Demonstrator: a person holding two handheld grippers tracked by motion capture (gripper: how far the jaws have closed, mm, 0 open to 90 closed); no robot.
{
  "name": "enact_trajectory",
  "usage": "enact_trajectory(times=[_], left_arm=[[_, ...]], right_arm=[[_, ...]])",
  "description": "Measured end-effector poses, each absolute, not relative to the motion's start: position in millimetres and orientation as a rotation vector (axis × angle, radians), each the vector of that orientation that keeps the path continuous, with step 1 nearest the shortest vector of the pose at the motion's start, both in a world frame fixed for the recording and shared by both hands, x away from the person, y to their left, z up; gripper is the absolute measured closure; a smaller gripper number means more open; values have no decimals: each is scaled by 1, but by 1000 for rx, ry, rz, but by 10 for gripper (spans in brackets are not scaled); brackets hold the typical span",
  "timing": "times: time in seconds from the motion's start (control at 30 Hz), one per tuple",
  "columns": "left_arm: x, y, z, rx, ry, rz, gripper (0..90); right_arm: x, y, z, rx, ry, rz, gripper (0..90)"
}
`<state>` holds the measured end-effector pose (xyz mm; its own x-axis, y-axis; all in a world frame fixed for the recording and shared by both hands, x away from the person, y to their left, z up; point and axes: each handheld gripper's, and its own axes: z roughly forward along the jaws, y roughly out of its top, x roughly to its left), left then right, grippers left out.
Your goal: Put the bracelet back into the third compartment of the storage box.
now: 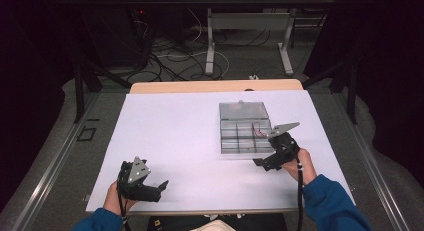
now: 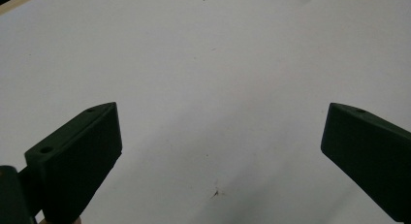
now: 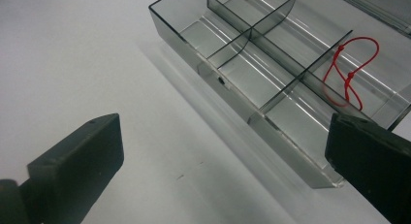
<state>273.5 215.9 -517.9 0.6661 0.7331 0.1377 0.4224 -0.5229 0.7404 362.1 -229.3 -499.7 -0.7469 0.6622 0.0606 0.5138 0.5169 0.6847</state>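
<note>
A clear plastic box (image 3: 271,83), divided by thin partitions into small compartments, is seen lying on the white sheet of the bench (image 1: 190,141), right of centre, with its lid (image 1: 243,110) folded back flat on the far side. A loop of red string (image 3: 350,71) is held in one of the compartments on the box's right side. The box is judged to be light, stiff and rather brittle, with smooth walls that would slide easily on the sheet; a hold is best taken across an outer wall or the near rim, not on the thin partitions. The string is soft and limp and would have to be pinched at its knotted part. The right gripper (image 3: 223,151) is held just beside the near edge of the box, its jaws spread wide and empty. The left gripper (image 2: 220,151) is rested well apart, near the front left of the bench, its jaws likewise wide and holding nothing.
</note>
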Motion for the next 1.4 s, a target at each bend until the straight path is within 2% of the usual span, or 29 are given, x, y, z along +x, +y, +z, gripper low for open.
enact_trajectory(times=[1.4], left_arm=[[274, 217, -518, 2193, 884, 590, 11]], right_arm=[[305, -247, -507, 906, 2549, 1051, 0]])
